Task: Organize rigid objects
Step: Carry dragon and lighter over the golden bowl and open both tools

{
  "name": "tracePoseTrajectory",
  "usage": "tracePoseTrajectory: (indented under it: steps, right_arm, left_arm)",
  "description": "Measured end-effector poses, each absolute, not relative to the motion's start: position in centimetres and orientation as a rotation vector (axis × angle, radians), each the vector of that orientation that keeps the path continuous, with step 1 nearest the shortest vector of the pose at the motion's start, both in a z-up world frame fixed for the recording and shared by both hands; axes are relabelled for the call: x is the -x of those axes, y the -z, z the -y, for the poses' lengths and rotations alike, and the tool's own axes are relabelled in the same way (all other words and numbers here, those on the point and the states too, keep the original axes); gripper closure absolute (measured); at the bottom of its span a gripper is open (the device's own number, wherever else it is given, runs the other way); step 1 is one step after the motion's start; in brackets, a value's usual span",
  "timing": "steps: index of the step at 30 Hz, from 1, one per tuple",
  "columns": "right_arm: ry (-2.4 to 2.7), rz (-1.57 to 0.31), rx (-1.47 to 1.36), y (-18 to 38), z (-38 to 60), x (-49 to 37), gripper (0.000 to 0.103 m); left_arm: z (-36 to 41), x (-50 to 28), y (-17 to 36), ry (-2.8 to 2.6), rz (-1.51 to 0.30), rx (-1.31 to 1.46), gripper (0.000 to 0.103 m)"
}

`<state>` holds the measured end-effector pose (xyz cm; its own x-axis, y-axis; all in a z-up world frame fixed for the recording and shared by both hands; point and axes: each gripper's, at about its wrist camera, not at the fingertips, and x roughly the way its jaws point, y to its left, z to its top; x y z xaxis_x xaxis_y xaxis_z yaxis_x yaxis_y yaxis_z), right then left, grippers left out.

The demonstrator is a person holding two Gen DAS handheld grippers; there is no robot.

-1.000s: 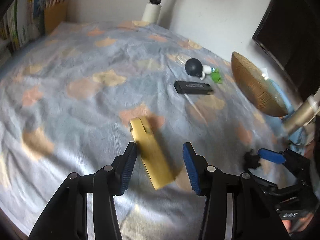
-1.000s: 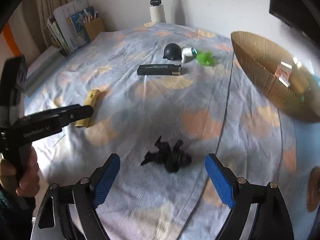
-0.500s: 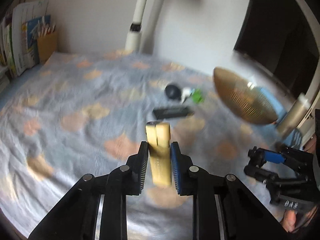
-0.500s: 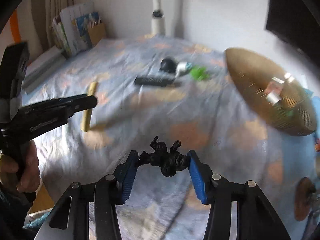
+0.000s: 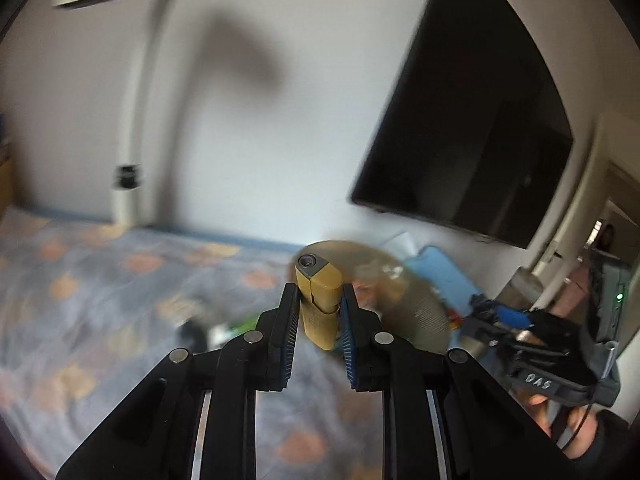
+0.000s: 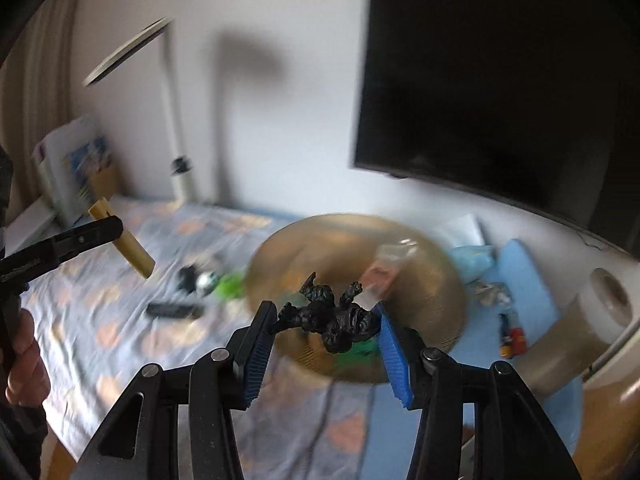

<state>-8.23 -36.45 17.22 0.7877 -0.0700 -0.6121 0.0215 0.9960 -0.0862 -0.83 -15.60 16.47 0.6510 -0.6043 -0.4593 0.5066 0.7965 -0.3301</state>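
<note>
1. The left gripper (image 5: 319, 312) is raised off the bed and points toward the wall. Its jaws are closed most of the way onto a yellow lighter (image 5: 319, 304), which stands nearly upright between the pads with its metal cap on top.
2. In the right wrist view the same lighter (image 6: 127, 242) tilts in the air above the left part of the bed, pinched by the black finger (image 6: 90, 232) of the left gripper; the person's left hand (image 6: 24, 360) grips the handle at the frame's left edge.
3. The right gripper (image 6: 326, 322) is also lifted. Its jaws stand partly closed, pressing on a black figurine (image 6: 330, 318) from both sides, with the limbs sticking up.
4. Just behind the figurine sits a wide golden bowl (image 6: 432, 276), blurred, with small items inside that I cannot make out.
5. Farther left on the patterned bedsheet (image 6: 120, 320) lie a black rectangular lighter (image 6: 174, 310), a dark ball toy (image 6: 188, 276) and a green piece (image 6: 230, 284).
6. Beyond, a white lamp pole (image 6: 176, 120) stands at the wall, and a dark screen (image 6: 500, 80) hangs at the right.
</note>
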Motion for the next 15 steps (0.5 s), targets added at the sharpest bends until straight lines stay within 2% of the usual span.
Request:
tracePoseTrajectory:
  steps: [4,8,13,15]
  right_arm:
    - [0.085,-0.682,-0.018,-17.0,39.5,6.3,0.054]
    - [0.102,-0.746,-0.090,-14.8,41.6,3.9,0.054]
    - [0.094,-0.809,-0.157,-12.1,43.1,2.3,0.054]
    - [0.093,-0.819,-0.165,-11.9,43.3,1.9,0.048]
  left_arm:
    - [20.3,-1.6,-15.2,0.707,-0.653,0.169,0.086]
    - [24.5,-4.0,-11.8,0.729,-0.752,0.125,0.086]
    - [26.6,-4.7,-9.3,0.727,-0.810,0.076,0.083]
    - [26.9,-4.5,-9.4,0.703,-0.787,0.038,0.051]
